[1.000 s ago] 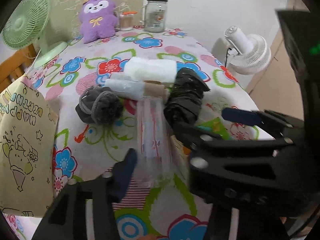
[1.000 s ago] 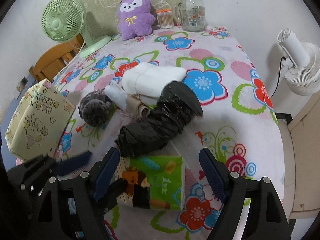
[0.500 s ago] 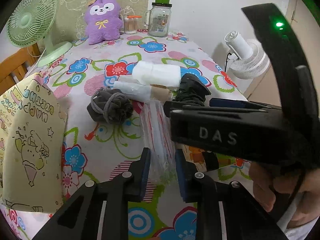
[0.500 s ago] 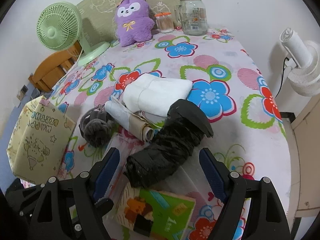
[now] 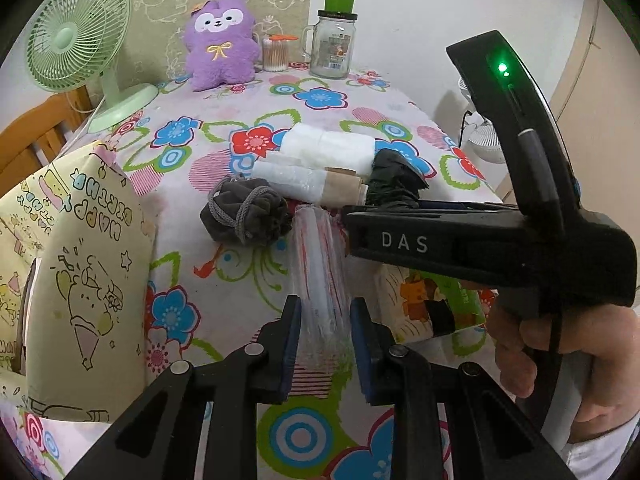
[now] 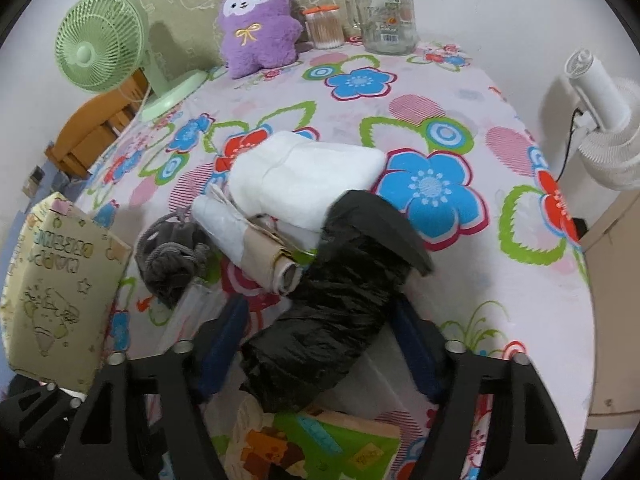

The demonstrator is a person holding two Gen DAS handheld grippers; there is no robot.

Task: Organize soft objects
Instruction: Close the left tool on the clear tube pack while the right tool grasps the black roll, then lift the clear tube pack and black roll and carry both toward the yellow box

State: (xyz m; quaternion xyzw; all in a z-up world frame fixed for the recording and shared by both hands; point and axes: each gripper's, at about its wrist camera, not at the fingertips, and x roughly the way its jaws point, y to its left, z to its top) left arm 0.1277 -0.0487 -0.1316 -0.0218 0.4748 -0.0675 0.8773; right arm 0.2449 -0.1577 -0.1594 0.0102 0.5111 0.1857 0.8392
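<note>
A clear plastic bag roll (image 5: 318,276) lies on the flowered surface (image 5: 320,96), beside a grey drawstring pouch (image 5: 244,216), a white roll with brown paper end (image 5: 308,186), a folded white towel (image 6: 304,178) and a black bag roll (image 6: 332,316). The left tongs (image 5: 324,328) are clamped on the clear roll's near end. The right tongs (image 6: 320,340) are closing, the black roll between the jaws, above a green tissue pack (image 6: 320,444).
</note>
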